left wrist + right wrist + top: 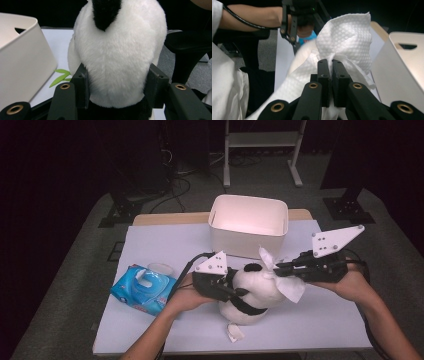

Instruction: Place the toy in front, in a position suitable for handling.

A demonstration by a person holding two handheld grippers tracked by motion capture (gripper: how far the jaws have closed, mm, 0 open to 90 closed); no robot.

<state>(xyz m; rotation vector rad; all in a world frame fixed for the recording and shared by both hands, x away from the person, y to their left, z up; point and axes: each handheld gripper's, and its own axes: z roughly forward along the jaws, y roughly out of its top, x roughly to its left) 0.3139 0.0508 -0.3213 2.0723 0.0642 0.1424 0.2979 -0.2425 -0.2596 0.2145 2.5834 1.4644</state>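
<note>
1. From the high view, a plush panda (252,292) sits at the lower centre of the surface (320,320), held between two claws. The left claw (235,291) comes at it from the left, the right claw (278,268) from the right.
2. The left gripper view gets close to the panda (117,62): its white fur bulges between the two black jaws, which press into its sides low in the frame. So the left claw (117,87) is pinching the panda. Green leaf shapes (60,76) lie on the surface at lower left, something I cannot pick out from above.
3. The right gripper view shows the right claw (331,67) pressed together on a white tissue (347,37), which fans out above the jaws at upper centre. From above, the tissue (287,285) hangs against the panda's right side.
4. A white bin (248,222) stands at upper centre of the high view, just behind the panda; what I can see of its inside is bare. Its wall fills the left of the left gripper view (22,62) and the right of the right gripper view (402,70).
5. A blue tissue pack (144,289) lies at centre left, and a crumpled scrap (235,332) lies just below the panda.
6. Both forearms rise from the bottom edge, hands cupped under the grippers, claws pointing inward toward each other.
</note>
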